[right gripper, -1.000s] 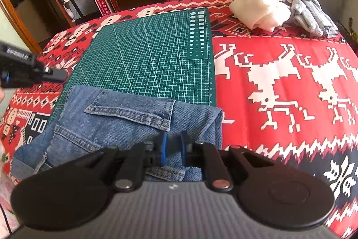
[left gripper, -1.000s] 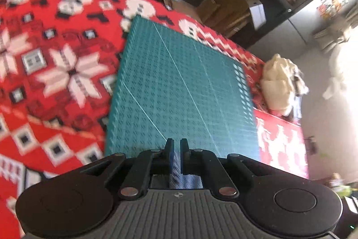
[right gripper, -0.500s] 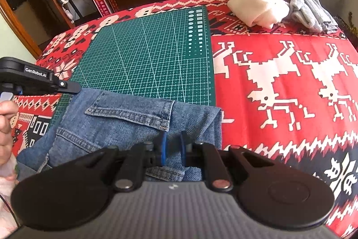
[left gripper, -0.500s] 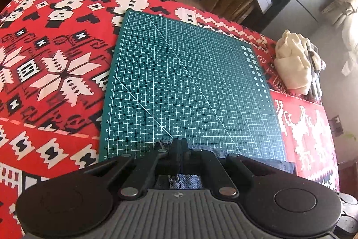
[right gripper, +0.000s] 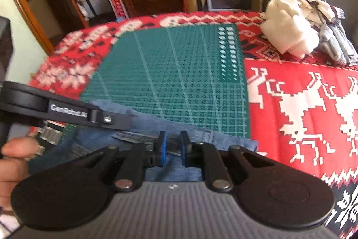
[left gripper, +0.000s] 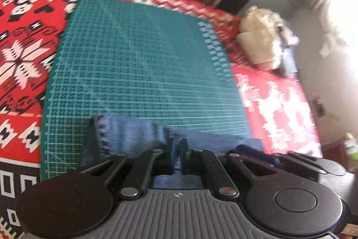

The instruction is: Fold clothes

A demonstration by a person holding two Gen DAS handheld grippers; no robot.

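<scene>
Over mat edge, both claws (left gripper: 177,155) (right gripper: 172,149) on jeans (left gripper: 125,136).

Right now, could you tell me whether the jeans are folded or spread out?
Partly folded: the jeans lie doubled at the green mat's near edge, both grippers pinching them.

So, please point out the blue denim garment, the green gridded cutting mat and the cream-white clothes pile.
blue denim garment (left gripper: 125,136), left wrist view, stitched hem.
green gridded cutting mat (right gripper: 170,73), right wrist view, bare middle.
cream-white clothes pile (right gripper: 288,26), right wrist view, front bulge.

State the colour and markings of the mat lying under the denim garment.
The mat is dark green with a pale grid, clearest in the right wrist view.
</scene>
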